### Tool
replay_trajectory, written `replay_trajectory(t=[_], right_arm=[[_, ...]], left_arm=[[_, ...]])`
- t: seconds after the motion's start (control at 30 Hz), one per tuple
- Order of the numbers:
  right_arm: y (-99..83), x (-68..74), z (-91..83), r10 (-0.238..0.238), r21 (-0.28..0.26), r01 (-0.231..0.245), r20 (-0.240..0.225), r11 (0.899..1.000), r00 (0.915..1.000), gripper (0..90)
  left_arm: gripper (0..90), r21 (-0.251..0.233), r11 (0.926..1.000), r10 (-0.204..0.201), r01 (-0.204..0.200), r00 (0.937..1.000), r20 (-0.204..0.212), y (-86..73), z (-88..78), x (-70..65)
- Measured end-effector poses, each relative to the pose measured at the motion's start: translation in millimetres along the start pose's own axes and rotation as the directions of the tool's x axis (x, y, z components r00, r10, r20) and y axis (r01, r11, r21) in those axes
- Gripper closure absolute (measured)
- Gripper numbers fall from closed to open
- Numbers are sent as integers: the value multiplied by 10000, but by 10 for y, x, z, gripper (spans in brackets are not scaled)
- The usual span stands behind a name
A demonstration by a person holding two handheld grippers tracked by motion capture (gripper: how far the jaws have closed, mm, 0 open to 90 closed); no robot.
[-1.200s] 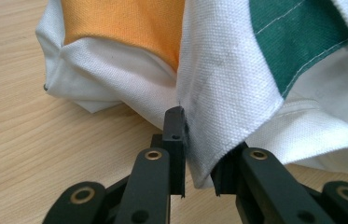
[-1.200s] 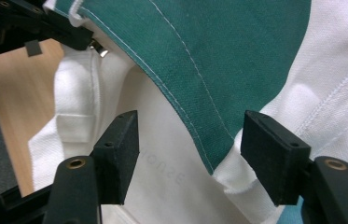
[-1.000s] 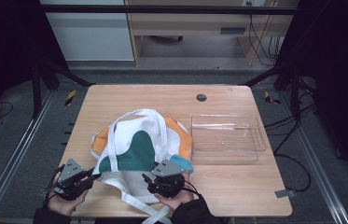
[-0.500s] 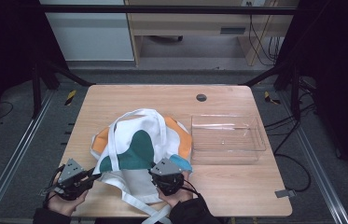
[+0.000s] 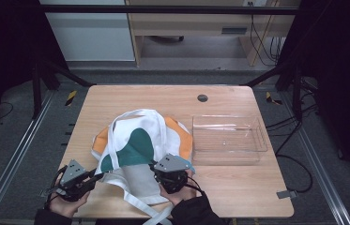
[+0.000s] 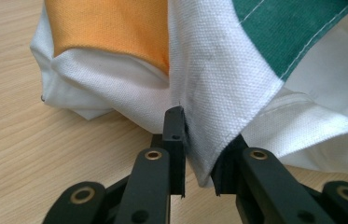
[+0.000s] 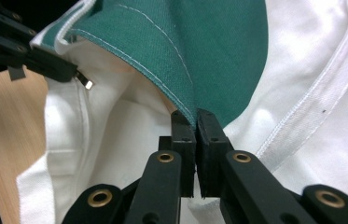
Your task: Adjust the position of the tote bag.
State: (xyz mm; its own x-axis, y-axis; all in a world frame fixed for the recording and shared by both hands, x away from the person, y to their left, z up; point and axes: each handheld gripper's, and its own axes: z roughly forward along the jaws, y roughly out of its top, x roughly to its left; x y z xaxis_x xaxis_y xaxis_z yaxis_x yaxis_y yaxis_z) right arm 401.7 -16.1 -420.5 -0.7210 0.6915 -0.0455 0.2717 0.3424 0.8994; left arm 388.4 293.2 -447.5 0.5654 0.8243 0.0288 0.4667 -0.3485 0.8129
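Canvas bag [image 5: 140,143], white with green and orange patches, is lying on the near-left half of the wooden table [image 5: 238,192], its mouth end facing the person. Both grippers are sitting at that near edge of the bag, left one at the bag's near-left corner, right one at the middle of the near hem.

Left gripper [image 5: 98,176] is clamping a folded white edge of the bag; in the left gripper view [image 6: 198,149] the fold is sitting pinched between the two black jaws, jaws narrow with cloth filling the gap, orange patch just above and green patch to the upper right. Bag corner is resting on the table beside the jaws.

Right gripper [image 5: 156,165] has just been closing its jaws; in the right gripper view [image 7: 196,122] they are standing nearly together, gripping the stitched edge of the green panel, thin cloth between the pads. White lining is showing open to the left of the jaws, a white strap [image 7: 321,107] running past on the right.

Left hand [image 5: 67,199] is holding its gripper low at the table's near-left corner, jaws pointing right toward the bag. Right hand [image 5: 177,194] is holding its gripper low over the bag's near part, jaws pointing away and slightly left, dark sleeve [image 5: 196,213] coming in from the bottom edge.

Clear plastic tray [image 5: 229,154] is sitting to the right of the bag, just beside it.
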Motion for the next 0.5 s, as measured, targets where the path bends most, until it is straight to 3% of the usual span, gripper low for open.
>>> replay_trajectory(t=[0.5], right_arm=[[166,-12,-104,161,-614,-167,-103,9980,9998,876]], left_arm=[[784,-62,10000,10,-10,10000,-90,20,12,-21]])
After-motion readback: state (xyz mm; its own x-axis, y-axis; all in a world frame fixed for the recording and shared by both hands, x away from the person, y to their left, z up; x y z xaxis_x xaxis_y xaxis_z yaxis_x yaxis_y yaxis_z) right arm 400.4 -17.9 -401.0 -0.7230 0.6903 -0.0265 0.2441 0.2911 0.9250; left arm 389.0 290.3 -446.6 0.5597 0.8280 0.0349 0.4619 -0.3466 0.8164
